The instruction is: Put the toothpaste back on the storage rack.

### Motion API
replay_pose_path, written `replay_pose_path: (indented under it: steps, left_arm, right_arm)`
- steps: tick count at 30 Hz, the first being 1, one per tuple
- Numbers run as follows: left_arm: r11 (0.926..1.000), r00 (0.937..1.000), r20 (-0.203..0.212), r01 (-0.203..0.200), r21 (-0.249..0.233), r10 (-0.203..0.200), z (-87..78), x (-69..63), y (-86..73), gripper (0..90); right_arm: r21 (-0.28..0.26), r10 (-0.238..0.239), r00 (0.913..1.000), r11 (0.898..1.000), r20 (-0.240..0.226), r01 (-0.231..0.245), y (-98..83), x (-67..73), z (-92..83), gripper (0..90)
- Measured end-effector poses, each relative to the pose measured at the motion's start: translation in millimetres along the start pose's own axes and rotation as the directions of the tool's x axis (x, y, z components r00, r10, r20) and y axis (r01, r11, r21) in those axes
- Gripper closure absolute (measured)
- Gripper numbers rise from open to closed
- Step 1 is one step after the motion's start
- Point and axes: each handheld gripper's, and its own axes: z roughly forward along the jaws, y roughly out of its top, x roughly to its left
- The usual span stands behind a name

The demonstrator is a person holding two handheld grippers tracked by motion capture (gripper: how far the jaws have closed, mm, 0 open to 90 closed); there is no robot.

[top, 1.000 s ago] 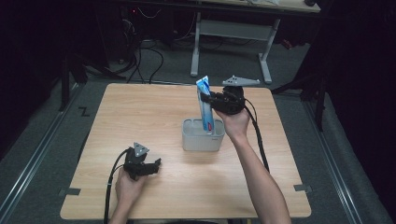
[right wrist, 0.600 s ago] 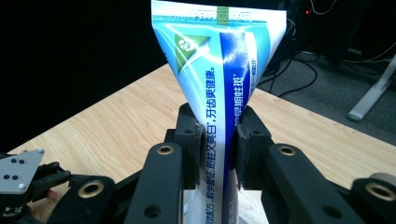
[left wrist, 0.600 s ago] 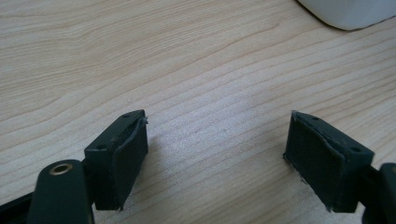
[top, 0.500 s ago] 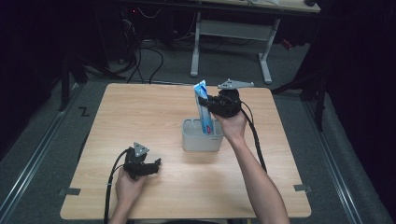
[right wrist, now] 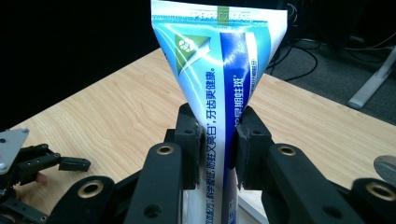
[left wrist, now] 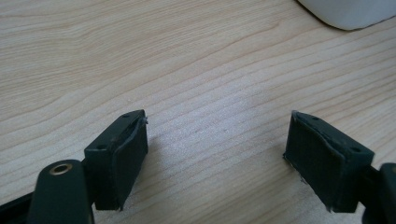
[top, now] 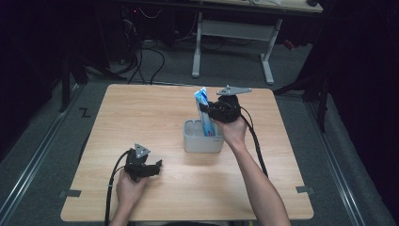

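1. Wooden table (top: 169,108): left gripper (top: 155,168) rests lower left of centre in high view, jaws wide apart w/ nothing between.
2. Grey holder (top: 193,141) sits mid-frame; tube (top: 203,110) stands upright in it, crimped end up.
3. Right gripper (top: 214,110), just right of holder, jaws clamped narrow on tube (right wrist: 219,84) approx. mid-height.

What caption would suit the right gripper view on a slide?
Right gripper clamps a blue-and-white toothpaste tube upright above the light wooden table.
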Motion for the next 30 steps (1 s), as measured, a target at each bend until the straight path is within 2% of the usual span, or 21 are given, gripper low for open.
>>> replay_pose_path:
  steps: [10,23,30]
  left_arm:
    - [1.0000,1.0000,0.000,0.000,0.000,0.000,0.0,0.0,0.0,21.2]
    - [1.0000,1.0000,0.000,0.000,0.000,0.000,0.0,0.0,0.0,21.3]
    - [1.0000,1.0000,0.000,0.000,0.000,0.000,0.0,0.0,0.0,21.2]
  right_arm:
    - [0.043,-0.014,0.9999,0.999,0.009,0.013,-8.7,-0.1,4.4,74.1]
    - [0.085,-0.057,0.9983,0.995,0.016,0.055,-14.0,4.5,9.4,73.9]
    - [0.097,-0.043,0.9990,0.994,0.012,0.042,-23.0,3.1,12.5,73.7]
